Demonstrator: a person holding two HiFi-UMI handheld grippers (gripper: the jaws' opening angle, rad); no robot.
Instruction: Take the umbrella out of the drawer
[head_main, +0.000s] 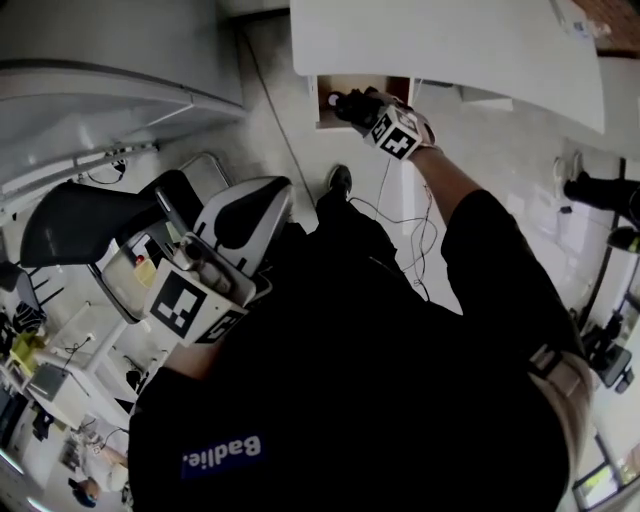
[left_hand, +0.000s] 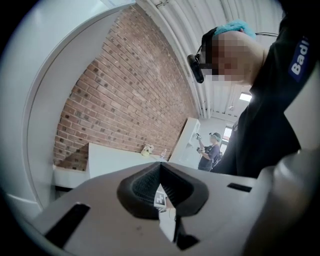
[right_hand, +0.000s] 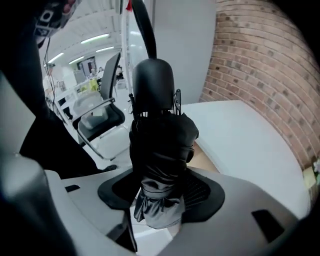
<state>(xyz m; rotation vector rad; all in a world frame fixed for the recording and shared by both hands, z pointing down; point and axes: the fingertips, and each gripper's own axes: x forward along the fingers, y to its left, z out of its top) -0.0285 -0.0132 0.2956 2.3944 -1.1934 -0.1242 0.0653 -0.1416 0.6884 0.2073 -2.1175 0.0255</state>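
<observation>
A folded black umbrella with a rounded black handle stands up between the pads of my right gripper, which is shut on its fabric end. In the head view the right gripper holds the umbrella just in front of the open drawer, whose wood-coloured inside shows under the white cabinet top. My left gripper hangs at the lower left, far from the drawer. Its jaws meet with nothing between them in the left gripper view.
A black and white office chair stands left of my body. Cables trail across the floor below the drawer. A brick wall runs behind the white cabinet. Another person stands far off.
</observation>
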